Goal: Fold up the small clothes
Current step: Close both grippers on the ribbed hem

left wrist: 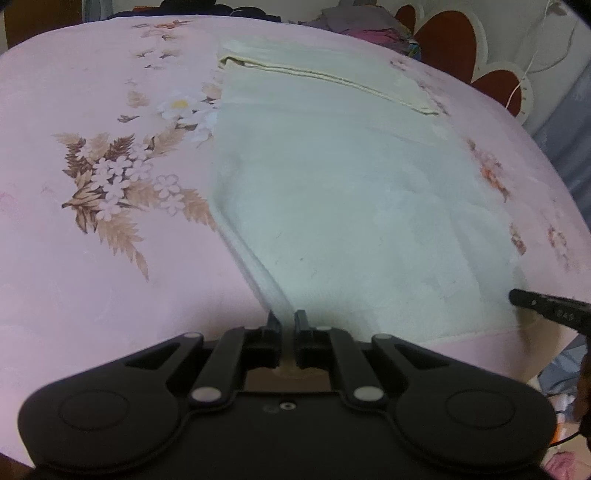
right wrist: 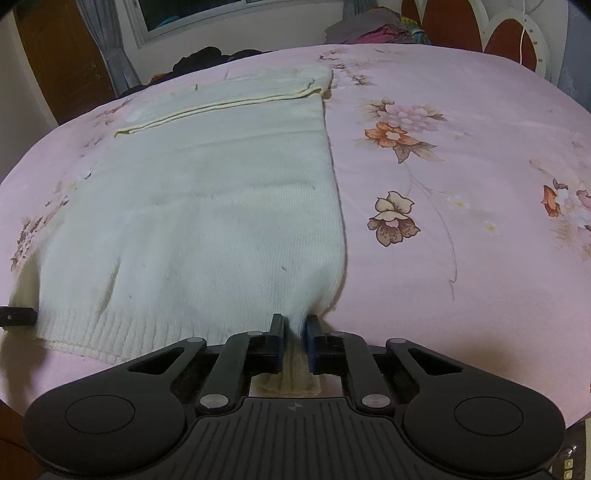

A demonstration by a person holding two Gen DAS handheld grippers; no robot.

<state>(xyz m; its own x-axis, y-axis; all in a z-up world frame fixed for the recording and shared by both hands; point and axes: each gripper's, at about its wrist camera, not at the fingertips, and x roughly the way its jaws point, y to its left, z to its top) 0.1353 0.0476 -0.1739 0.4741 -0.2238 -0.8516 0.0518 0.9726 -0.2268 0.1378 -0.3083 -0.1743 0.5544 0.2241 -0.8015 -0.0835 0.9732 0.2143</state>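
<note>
A cream knitted sweater (left wrist: 332, 192) lies flat on the pink flowered bedsheet (left wrist: 92, 288), with a folded part across its far end. It also shows in the right wrist view (right wrist: 207, 221). My left gripper (left wrist: 288, 317) is shut on the near left corner of its hem. My right gripper (right wrist: 293, 323) is shut on the near right corner of the ribbed hem, with cloth bunched between the fingers. The right gripper's finger shows at the right edge of the left wrist view (left wrist: 546, 306). The left gripper's finger shows at the left edge of the right wrist view (right wrist: 16, 315).
The pink sheet (right wrist: 461, 258) spreads wide to the right of the sweater. A heap of clothes (right wrist: 373, 31) lies at the far edge of the bed, next to a red and white headboard (right wrist: 498, 40). A window (right wrist: 221, 11) and a curtain are behind.
</note>
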